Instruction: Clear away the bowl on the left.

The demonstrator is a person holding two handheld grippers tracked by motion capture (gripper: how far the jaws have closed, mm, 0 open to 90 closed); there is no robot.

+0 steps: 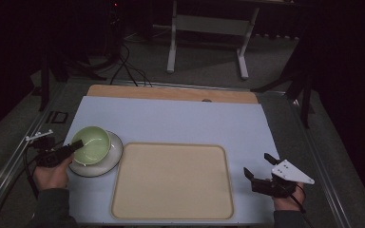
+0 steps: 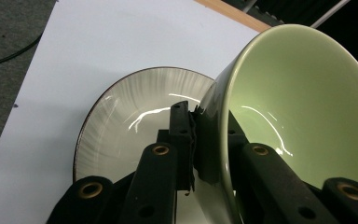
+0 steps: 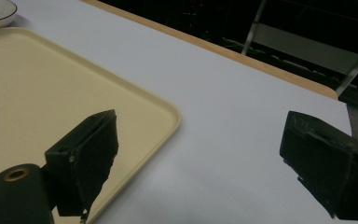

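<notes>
A pale green bowl (image 1: 91, 144) sits tilted on a white plate (image 1: 113, 155) with a dark rim at the table's left. My left gripper (image 1: 76, 145) is shut on the bowl's near rim. In the left gripper view the bowl (image 2: 298, 102) leans to the right, its wall pinched between the jaws, and the plate (image 2: 121, 126) lies beneath. A beige tray (image 1: 172, 181) lies empty in the middle. My right gripper (image 1: 258, 166) is open at the table's right, past the tray's right edge. In the right gripper view the tray (image 3: 37, 93) lies to the left of the spread jaws.
A light blue mat (image 1: 180, 121) covers the table, with a wooden strip (image 1: 171, 93) along its far edge. A white table frame (image 1: 209, 28) stands on the floor beyond, and cables (image 1: 126, 66) run across the floor at the far left.
</notes>
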